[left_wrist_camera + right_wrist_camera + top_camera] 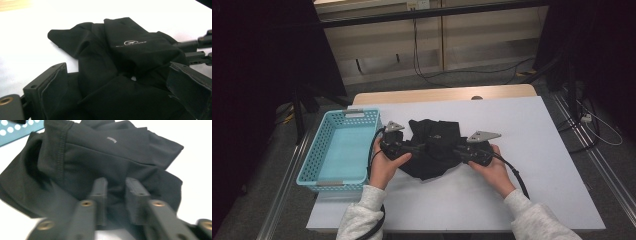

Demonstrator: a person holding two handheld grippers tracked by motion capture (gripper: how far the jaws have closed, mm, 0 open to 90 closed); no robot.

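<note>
Down at the near edge, two light grey sleeves come in, each hand carrying a black two-jaw tool. The left gripper (414,148) sits at the left edge of the crumpled black fabric garment (432,147), and in the left gripper view its jaws stand wide apart with the cloth (130,75) heaped between them, pads not pressing. The right gripper (458,151) comes at the garment's right edge; in the right gripper view its jaws have drawn close together with a fold of the dark cloth (100,170) bunched between them, pinched on the fabric. A small pale logo shows on the top fold.

The garment lies mid-table on a white tabletop sheet (532,150). Just left of it rests a light blue perforated plastic basket (317,155). Past the far edge a strip of light wooden table (442,94) shows, then grey floor with trailing black cables (472,72) and pale wall panels.
</note>
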